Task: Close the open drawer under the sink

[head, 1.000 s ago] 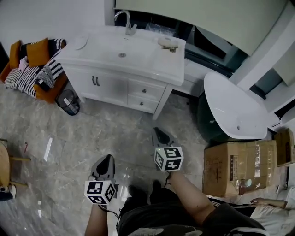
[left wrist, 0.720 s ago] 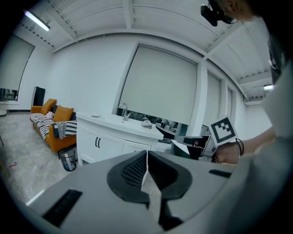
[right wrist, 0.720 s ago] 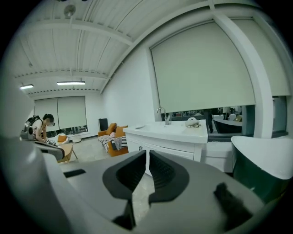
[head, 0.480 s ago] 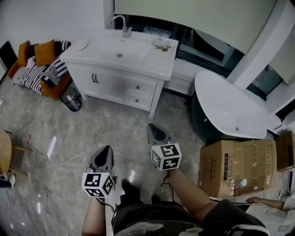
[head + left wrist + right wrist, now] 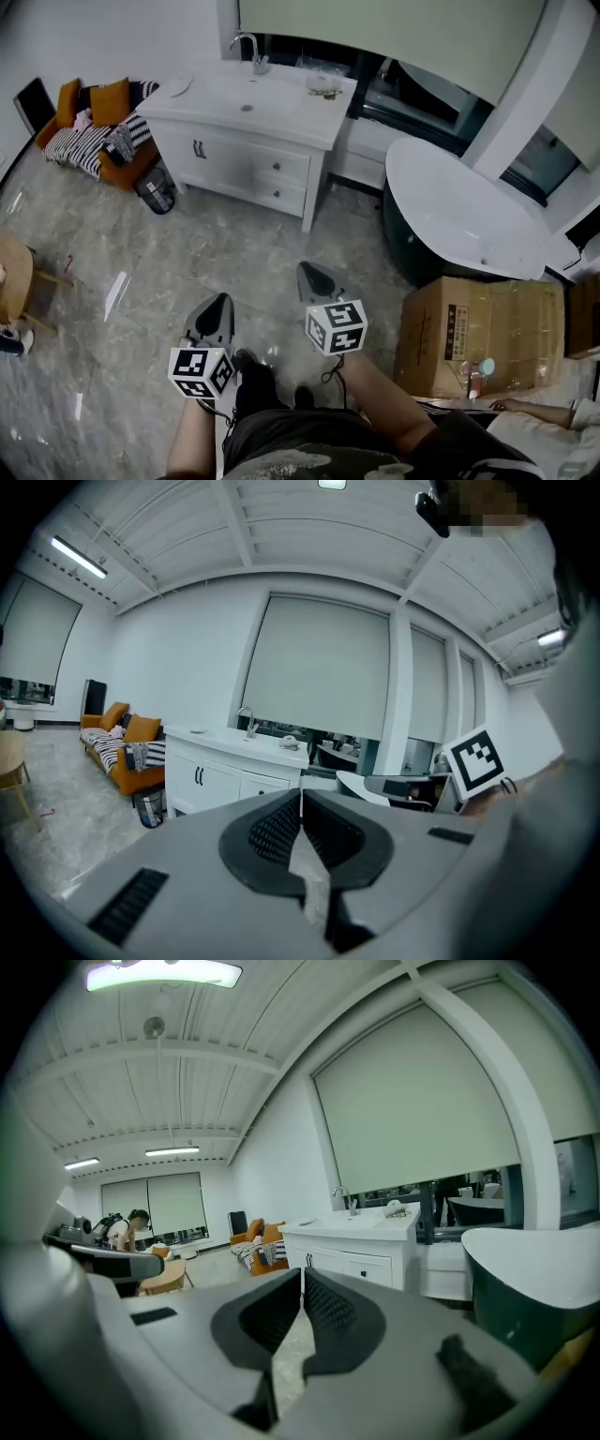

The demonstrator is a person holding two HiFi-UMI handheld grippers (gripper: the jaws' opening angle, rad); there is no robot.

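White drawers point(image 5: 281, 170) sit flush in the cabinet point(image 5: 211, 155) under the sink point(image 5: 246, 97), at the floor's point(image 5: 141, 281) far edge. Well apart from them, left gripper point(image 5: 224, 298) and right gripper point(image 5: 303, 268) are clenched on nothing, the right's jaws having just closed.

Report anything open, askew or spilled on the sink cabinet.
Nothing stands out. The sink cabinet has both drawers and its doors flush with the front, none left open. The countertop shows no spill, only a small item near its right end.
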